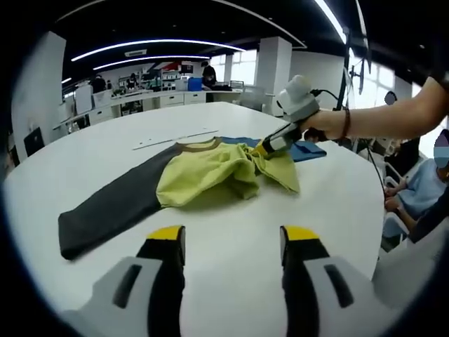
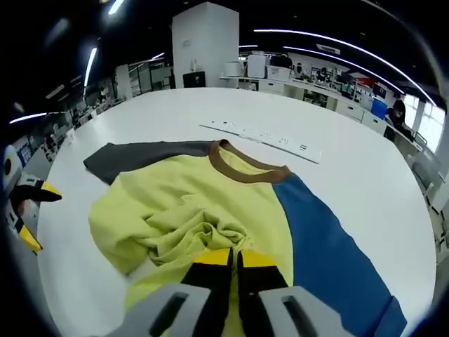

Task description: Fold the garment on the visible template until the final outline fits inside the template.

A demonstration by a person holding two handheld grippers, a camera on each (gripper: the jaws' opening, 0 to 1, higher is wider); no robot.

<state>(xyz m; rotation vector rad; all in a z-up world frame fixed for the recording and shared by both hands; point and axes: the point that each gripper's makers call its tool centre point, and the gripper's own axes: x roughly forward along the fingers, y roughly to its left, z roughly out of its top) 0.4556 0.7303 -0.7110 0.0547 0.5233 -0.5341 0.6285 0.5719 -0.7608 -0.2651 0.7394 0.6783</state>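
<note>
A long-sleeved shirt lies on the white table: yellow-green body (image 1: 210, 172) (image 2: 182, 203), dark grey sleeve (image 1: 112, 207) (image 2: 137, 156), blue sleeve (image 1: 305, 149) (image 2: 323, 246), brown collar (image 2: 242, 168). The yellow body is bunched and partly lifted. My right gripper (image 2: 235, 260) is shut on the yellow fabric near its hem; in the left gripper view that gripper (image 1: 265, 149) pinches the cloth, held by a person's arm. My left gripper (image 1: 231, 242) hangs open above bare table in front of the shirt; its yellow tips (image 2: 31, 210) show at the left edge of the right gripper view.
A long white strip (image 1: 175, 139) (image 2: 263, 137) lies on the table beyond the collar. The round white table (image 1: 238, 281) ends close on the right, where a seated person in blue (image 1: 414, 196) is. Desks and a white pillar (image 2: 205, 45) stand behind.
</note>
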